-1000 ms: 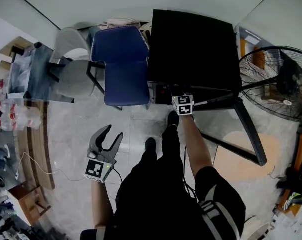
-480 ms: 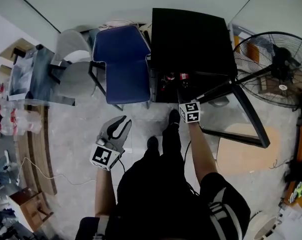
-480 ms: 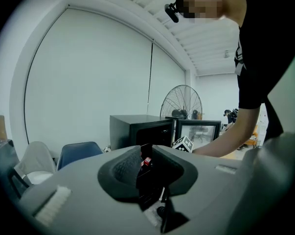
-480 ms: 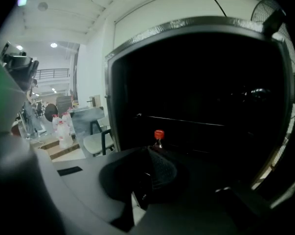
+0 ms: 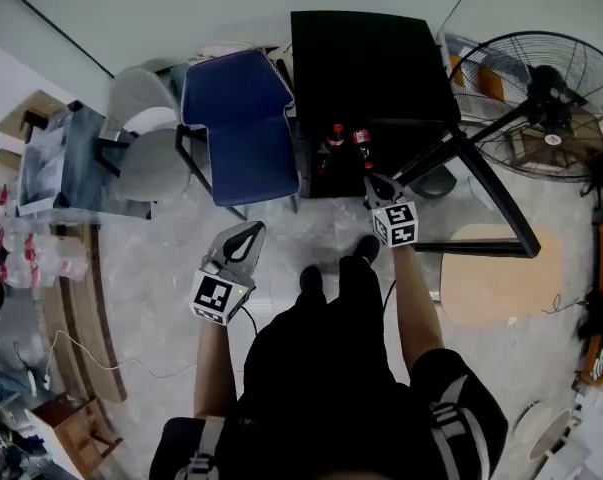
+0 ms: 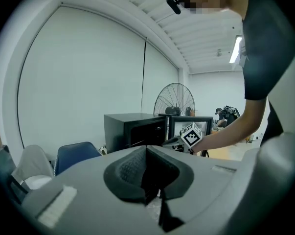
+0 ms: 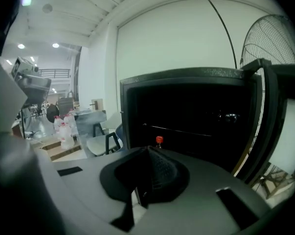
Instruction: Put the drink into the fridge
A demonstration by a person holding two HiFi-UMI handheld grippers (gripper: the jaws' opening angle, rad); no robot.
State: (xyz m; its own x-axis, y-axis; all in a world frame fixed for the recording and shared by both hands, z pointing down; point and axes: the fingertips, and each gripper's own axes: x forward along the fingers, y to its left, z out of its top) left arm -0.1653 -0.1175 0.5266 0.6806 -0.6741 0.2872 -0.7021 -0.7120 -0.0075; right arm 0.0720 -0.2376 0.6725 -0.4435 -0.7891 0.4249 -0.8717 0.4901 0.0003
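The black fridge (image 5: 371, 68) stands open, its door (image 5: 486, 188) swung out to the right. Two red-capped drink bottles (image 5: 336, 138) stand inside at the front. My right gripper (image 5: 379, 184) hovers just in front of the opening, shut and empty. In the right gripper view one bottle's red cap (image 7: 159, 141) shows just past the closed tips (image 7: 148, 153), inside the dark fridge (image 7: 196, 116). My left gripper (image 5: 249, 233) hangs over the floor to the fridge's left. Its jaws have just closed with nothing between them, and they meet in the left gripper view (image 6: 147, 153).
A blue chair (image 5: 243, 128) and a grey chair (image 5: 146, 138) stand left of the fridge. A standing fan (image 5: 541, 88) is behind the open door. A glass table (image 5: 56, 163) and water bottles (image 5: 21, 253) are at the far left. The person's feet (image 5: 306, 280) are on the tiled floor.
The right gripper has drawn back out of the fridge toward the person, and the two bottles now show inside. The left gripper's jaws went from wide open to shut.
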